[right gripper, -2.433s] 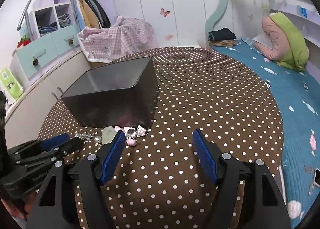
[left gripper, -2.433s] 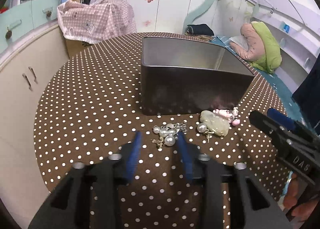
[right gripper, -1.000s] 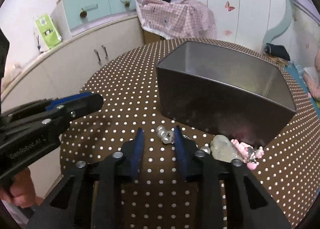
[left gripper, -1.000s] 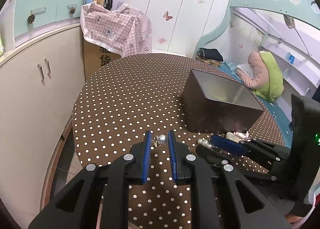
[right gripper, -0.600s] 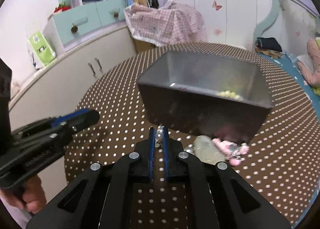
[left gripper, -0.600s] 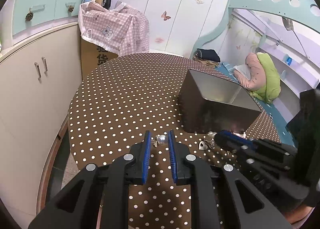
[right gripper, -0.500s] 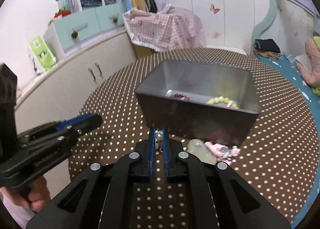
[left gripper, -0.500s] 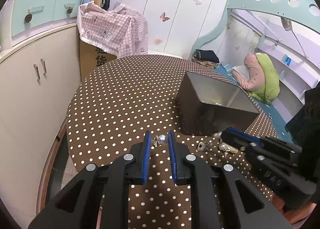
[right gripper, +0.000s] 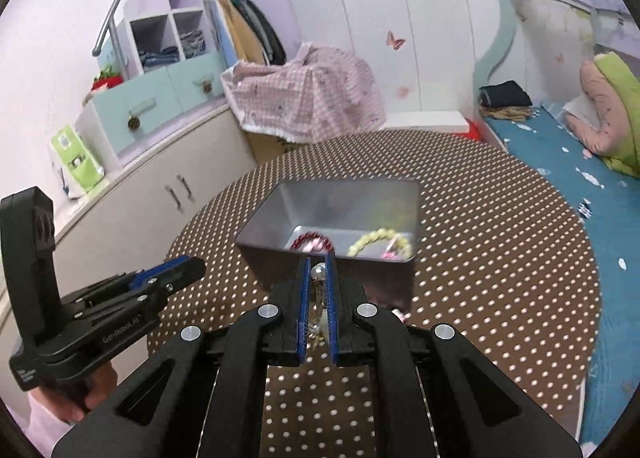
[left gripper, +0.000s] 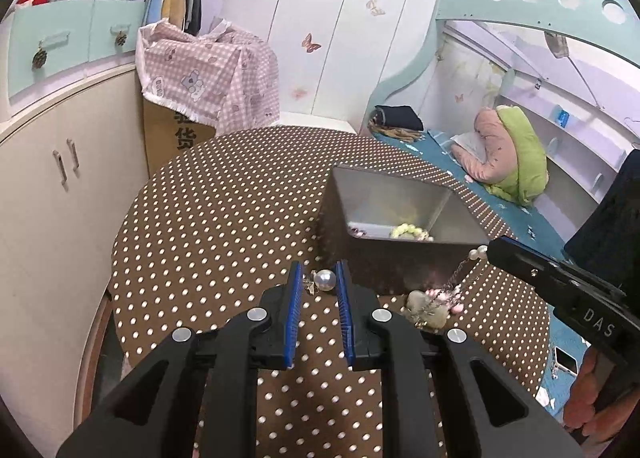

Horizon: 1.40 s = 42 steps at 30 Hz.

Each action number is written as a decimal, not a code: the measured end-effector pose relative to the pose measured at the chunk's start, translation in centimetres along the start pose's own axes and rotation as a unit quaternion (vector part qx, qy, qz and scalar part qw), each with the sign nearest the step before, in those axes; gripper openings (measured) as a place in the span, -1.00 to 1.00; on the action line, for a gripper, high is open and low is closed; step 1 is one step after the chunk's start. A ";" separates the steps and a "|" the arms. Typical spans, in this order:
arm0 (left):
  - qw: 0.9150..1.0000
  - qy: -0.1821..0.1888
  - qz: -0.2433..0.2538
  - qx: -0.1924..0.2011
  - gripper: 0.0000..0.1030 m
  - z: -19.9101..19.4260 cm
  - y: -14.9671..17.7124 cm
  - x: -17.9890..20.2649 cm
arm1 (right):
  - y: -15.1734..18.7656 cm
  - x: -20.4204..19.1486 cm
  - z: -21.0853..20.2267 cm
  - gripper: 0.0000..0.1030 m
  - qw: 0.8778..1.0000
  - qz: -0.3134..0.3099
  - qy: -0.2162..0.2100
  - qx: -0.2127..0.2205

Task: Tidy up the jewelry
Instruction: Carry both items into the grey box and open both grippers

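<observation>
The left gripper (left gripper: 318, 284), seen from the left wrist, is clamped on a pearl earring (left gripper: 323, 281), one round white pearl with a small gold charm beside it, held above the brown polka-dot table (left gripper: 224, 210). At the right edge the right gripper (left gripper: 490, 250) carries the white letters "DAS" on its body, and a pearl chain piece (left gripper: 466, 270) hangs from its tip, thin chain trailing down toward a pale green stone pendant (left gripper: 426, 308) and pink charms (left gripper: 450, 294) lying on the table just in front of the grey metal box (left gripper: 452, 218). A cardboard carton (left gripper: 178, 134) under the pink checked cloth shows printed Chinese characters.

From the right wrist, the right gripper (right gripper: 318, 278) is pinched tight on the pearl chain piece (right gripper: 319, 272), a white pearl at the tips and gold chain dangling between the blue pads. It hangs just before the near wall of the metal box (right gripper: 332, 270), where a red bead bracelet (right gripper: 312, 242) and a pale yellow bead bracelet (right gripper: 380, 242) lie. The left gripper (right gripper: 192, 268) reads "GenRobot.AI" along its side
</observation>
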<state>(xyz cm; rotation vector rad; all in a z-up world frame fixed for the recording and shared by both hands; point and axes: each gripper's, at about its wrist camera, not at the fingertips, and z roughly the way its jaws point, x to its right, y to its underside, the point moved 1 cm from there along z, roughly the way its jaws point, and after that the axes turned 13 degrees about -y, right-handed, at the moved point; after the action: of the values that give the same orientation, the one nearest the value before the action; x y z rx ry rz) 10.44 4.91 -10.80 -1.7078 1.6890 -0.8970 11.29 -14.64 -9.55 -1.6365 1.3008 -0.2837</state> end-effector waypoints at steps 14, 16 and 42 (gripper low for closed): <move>1.000 0.010 0.013 0.024 -0.70 0.4 -3.3 2.8 | -3.1 2.6 -2.1 -0.85 0.999 0.009 0.024 0.044; 0.999 0.010 0.018 0.033 -0.70 0.3 -3.9 3.3 | -3.7 2.9 -2.2 -0.85 0.998 0.010 0.025 0.053; 0.997 0.025 0.023 0.073 -0.70 0.4 -9.3 5.1 | -9.3 0.8 -1.7 -0.85 0.995 -0.008 0.004 0.103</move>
<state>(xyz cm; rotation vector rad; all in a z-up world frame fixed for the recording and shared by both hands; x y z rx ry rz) 16.42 0.13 -3.35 -1.5559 1.6445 -1.0236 16.10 -16.84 -1.73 -1.4727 1.2240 -0.4206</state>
